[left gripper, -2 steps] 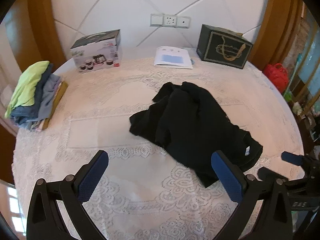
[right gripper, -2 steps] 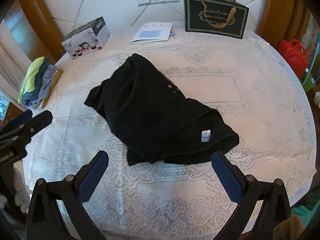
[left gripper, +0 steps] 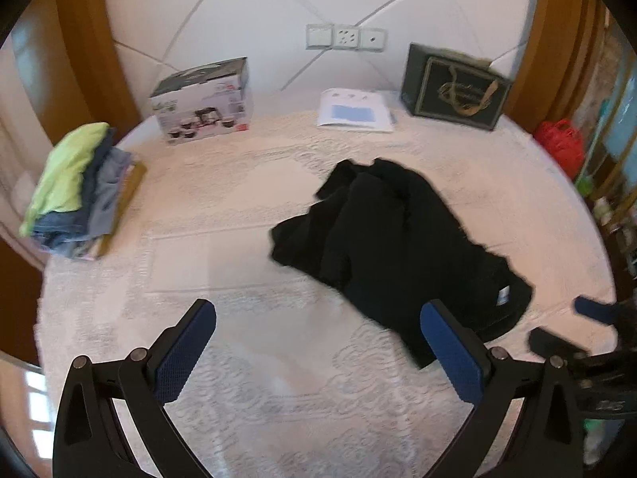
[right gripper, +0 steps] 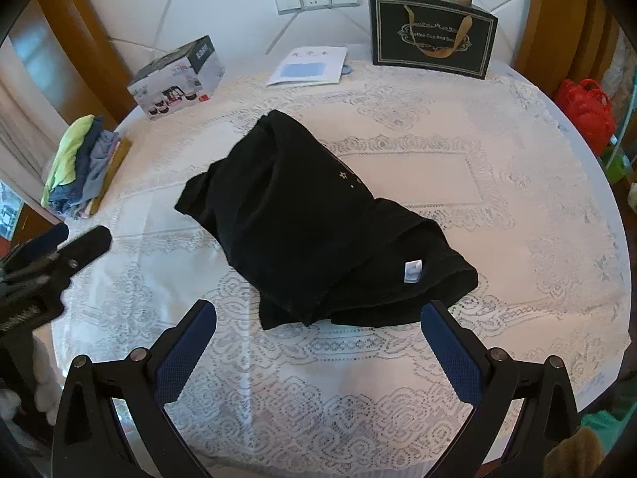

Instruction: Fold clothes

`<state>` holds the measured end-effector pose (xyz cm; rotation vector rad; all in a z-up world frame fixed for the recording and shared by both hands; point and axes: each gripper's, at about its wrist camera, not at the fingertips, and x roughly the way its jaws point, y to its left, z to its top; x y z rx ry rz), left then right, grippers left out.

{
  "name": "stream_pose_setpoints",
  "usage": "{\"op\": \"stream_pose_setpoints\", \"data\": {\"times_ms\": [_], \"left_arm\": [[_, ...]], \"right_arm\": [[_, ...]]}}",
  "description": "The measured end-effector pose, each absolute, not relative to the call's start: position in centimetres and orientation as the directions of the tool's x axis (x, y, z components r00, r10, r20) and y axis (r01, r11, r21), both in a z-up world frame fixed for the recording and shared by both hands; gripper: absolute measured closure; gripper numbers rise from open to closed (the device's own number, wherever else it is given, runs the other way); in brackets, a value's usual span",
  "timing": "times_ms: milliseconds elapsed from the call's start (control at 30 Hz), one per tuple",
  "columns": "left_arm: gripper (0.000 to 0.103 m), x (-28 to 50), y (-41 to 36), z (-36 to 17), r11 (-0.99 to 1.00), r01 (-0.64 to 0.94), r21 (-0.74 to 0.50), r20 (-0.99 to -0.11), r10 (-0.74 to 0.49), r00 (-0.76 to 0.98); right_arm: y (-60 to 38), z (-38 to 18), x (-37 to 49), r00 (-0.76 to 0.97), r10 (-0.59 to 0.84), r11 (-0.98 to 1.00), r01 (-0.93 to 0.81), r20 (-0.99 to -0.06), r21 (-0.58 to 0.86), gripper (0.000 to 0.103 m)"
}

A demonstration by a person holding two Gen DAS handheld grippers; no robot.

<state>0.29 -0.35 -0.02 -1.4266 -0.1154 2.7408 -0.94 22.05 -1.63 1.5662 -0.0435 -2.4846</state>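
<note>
A crumpled black garment (left gripper: 402, 247) lies in a heap on the lace-covered round table (left gripper: 247, 183); it also shows in the right wrist view (right gripper: 310, 231), with a small white label (right gripper: 413, 271) near its front right edge. My left gripper (left gripper: 318, 346) is open and empty, above the cloth just in front and left of the garment. My right gripper (right gripper: 318, 346) is open and empty, just in front of the garment's near edge. Each gripper shows at the edge of the other's view.
A pile of folded clothes (left gripper: 75, 195) with a yellow-green piece on top sits at the table's left edge. At the back stand a printed carton (left gripper: 203, 99), a paper leaflet (left gripper: 354, 111) and a dark gift bag (left gripper: 454, 87). A red bag (left gripper: 561, 147) is off the table's right.
The left wrist view has shifted slightly and is blurred by motion. The garment lies as before and both grippers stay open.
</note>
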Motion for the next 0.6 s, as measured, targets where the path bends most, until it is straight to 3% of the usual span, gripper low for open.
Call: {"op": "stream_pose_setpoints", "data": {"times_ms": [233,600], "left_arm": [[0.0,1.2,-1.4,-0.1,-0.997,-0.022,-0.071,-0.816,0.071,-0.574],[0.0,0.6,-0.6,0.1,-0.999,0.032,0.01,-0.857,-0.025,-0.514]], "right_arm": [[21.0,-1.3,0.3,-0.474,-0.129,-0.985,0.162,-0.871,0.058,0.0],[22.4,-0.7,-0.5,-0.443,-0.134,-0.986,0.148,-0.887,0.075,0.0]]}}
